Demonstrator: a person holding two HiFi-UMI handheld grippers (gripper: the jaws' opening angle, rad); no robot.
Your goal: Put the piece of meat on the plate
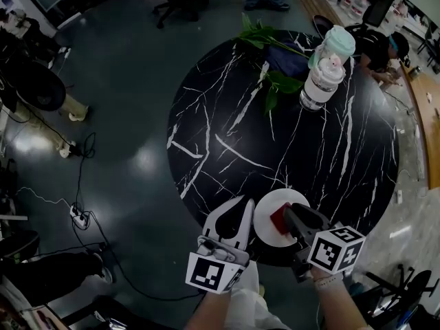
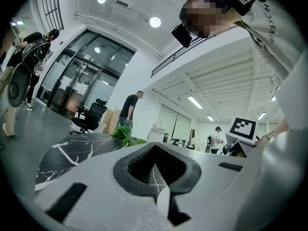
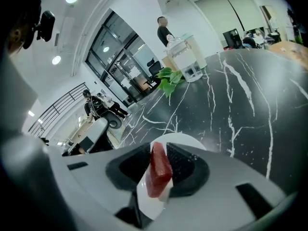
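Step in hand: delivery of the piece of meat (image 3: 159, 170) to the plate (image 1: 267, 206). The grasp looks complete and the release has not been made.

Right tongs (image 1: 287, 216): closed on the piece of meat. The red block stands on end between the dark pads, pinched on its two broad faces, with its upper end clear above them. The tongs point down over the plate's right half, so the meat is over the plate, inside the rim. No view shows whether its lower end touches the white surface.

Left tongs (image 1: 240, 203): jaws drawn together with nothing between them, held level just beside the plate's left rim.

The plate sits at the near edge of the black marbled counter (image 1: 227, 115). A clear lidded container (image 1: 326, 71) and leafy greens (image 1: 271, 60) stand well apart from the plate, on the far side.

Next move, as judged: lower the right tongs until the meat rests on the plate, open the jaws enough to free both faces, then draw back without dragging the block. Standing on end, the block may topple on release; it would very likely stay within the rim.
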